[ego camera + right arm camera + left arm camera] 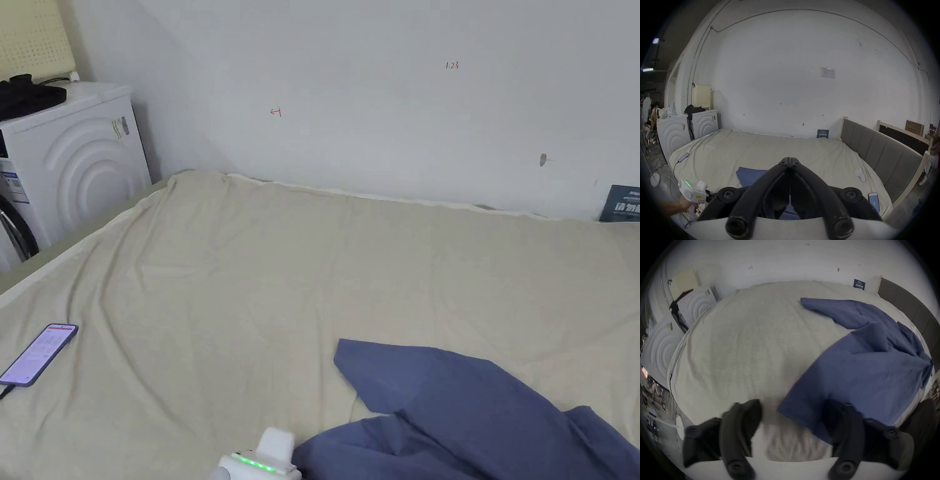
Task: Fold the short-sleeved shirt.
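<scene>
The left gripper (792, 420) is seen at the near edge of the bed (250, 262). Its two black fingers (739, 426) are spread wide apart, and nothing is held between them. One finger hangs over the bare sheet. The other finger sits at the near hem of the blue short-sleeved shirt (867, 366); whether it touches the cloth cannot be told. In the right gripper view, a hand (683, 205) is seen wrapped around the white handle of the left gripper.

The right gripper (790, 160) is held up above the bed. Its fingers (769, 183) are pressed together at the tips. A thin white strip is seen low down between them, but whether anything is pinched at the tips cannot be told. Blue cloth is seen below and behind them.

The shirt is laid on the sheet, toward the near right part of the bed. It is rumpled, and one sleeve is stretched out toward the wall (375, 94).

A phone (39, 354) with a lit screen is laid on the left side of the bed, well apart from the shirt.

Farther off, a white washing machine (69, 169) is set beside the bed, with a dark thing on top.
</scene>
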